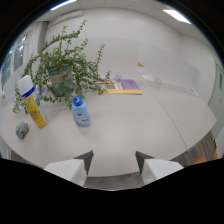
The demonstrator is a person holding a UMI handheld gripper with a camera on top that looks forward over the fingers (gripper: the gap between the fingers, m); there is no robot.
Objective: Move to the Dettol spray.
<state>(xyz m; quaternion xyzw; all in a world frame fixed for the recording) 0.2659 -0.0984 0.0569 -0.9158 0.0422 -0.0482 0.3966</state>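
Dettol spray (32, 104) stood upright near far-left edge of table (135, 135), yellow body, white-and-blue head, leaning slightly in wide view. Blue bottle (80, 113) stood just beside it toward table middle. Potted plant (61, 75) behind both, fronds hanging close over spray head. Small grey object (22, 130) lay near spray base. Papers (121, 86) farther back. Gripper (113, 167) hung over near table edge, fingers apart, nothing between them, spray well ahead and off to left. Risk, judged: heading straight ahead would arrive at blue bottle instead; swinging wide could brush fronds.
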